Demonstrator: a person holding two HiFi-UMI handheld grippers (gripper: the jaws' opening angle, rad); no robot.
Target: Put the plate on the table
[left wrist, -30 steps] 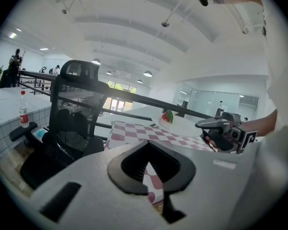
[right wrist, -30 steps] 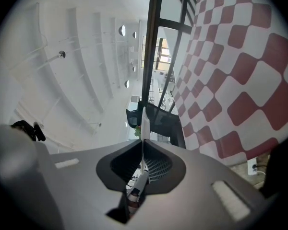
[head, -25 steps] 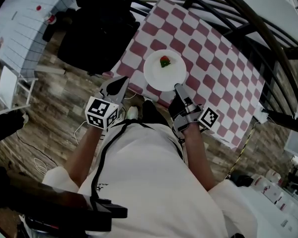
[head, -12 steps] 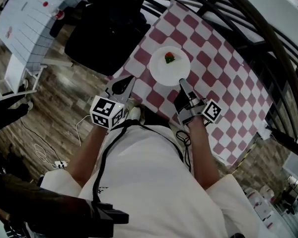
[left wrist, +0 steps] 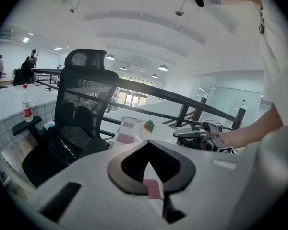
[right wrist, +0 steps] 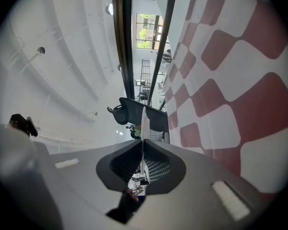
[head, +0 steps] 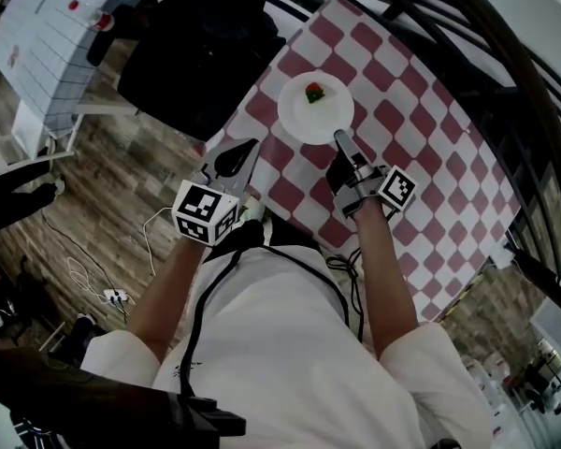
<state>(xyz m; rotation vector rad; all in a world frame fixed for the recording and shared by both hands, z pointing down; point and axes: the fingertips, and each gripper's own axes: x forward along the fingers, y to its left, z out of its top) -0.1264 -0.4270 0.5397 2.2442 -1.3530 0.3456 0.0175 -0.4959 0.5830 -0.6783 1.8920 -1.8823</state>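
Note:
A white plate (head: 309, 115) with a red and green strawberry (head: 313, 92) on it is over the near part of the red-and-white checked table (head: 421, 129). My right gripper (head: 338, 137) is shut on the plate's near rim. In the right gripper view the plate (right wrist: 143, 121) shows edge-on between the jaws of the right gripper (right wrist: 143, 140), with the checked cloth (right wrist: 216, 80) close beside it. My left gripper (head: 251, 144) is at the table's near left corner, shut and holding nothing. The left gripper view shows the left gripper (left wrist: 149, 145), with the plate (left wrist: 158, 134) beyond it.
A black office chair (head: 196, 54) stands left of the table, close to the left gripper. Black curved railings (head: 505, 73) run behind the table. A white tiled counter (head: 47, 36) carries a bottle (left wrist: 26, 110). Cables (head: 93, 283) lie on the wooden floor.
My right gripper has carried the plate farther out over the checked table. My left gripper has moved forward with it to the table's corner.

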